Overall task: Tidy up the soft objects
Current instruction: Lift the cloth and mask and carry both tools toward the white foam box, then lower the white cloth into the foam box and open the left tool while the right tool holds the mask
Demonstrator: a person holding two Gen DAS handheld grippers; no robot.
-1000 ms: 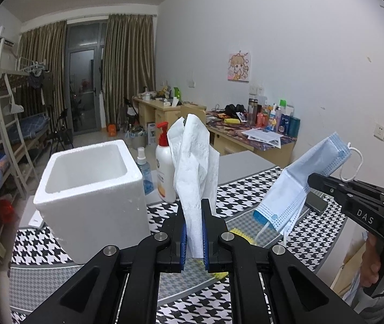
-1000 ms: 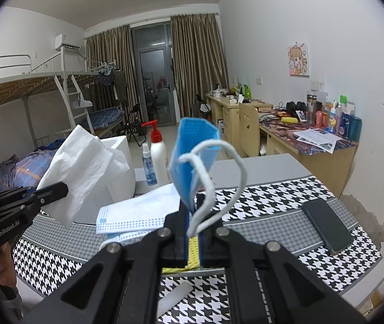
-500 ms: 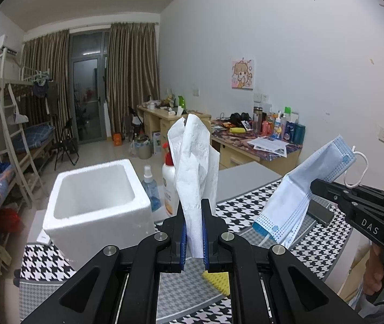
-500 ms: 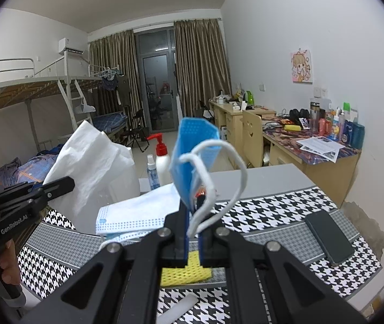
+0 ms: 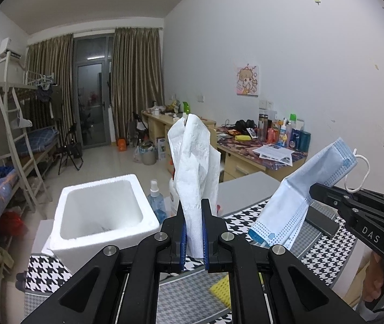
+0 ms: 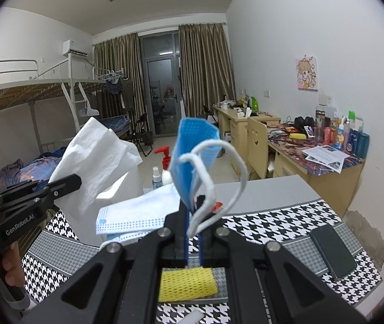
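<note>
My left gripper [image 5: 193,213] is shut on a white paper tissue [image 5: 194,162] and holds it upright above the table, to the right of the open white foam box [image 5: 102,210]. It also shows at the left of the right wrist view [image 6: 67,185], with the tissue [image 6: 97,162]. My right gripper [image 6: 193,232] is shut on a blue face mask [image 6: 192,159], its ear loops hanging. In the left wrist view this gripper [image 5: 316,189] holds the mask [image 5: 299,202] at the right. A yellow mesh sponge [image 6: 186,283] lies on the houndstooth cloth under it.
A red-pump lotion bottle [image 6: 165,159] and a small spray bottle [image 5: 155,199] stand behind the foam box. A black phone [image 6: 332,251] lies at the table's right. A cluttered desk [image 6: 313,145] runs along the right wall; a bunk bed [image 5: 8,135] is at the left.
Both grippers have risen with their loads. The foam box's inside now shows from above in the left wrist view, and the yellow sponge shows fully under the right gripper.
</note>
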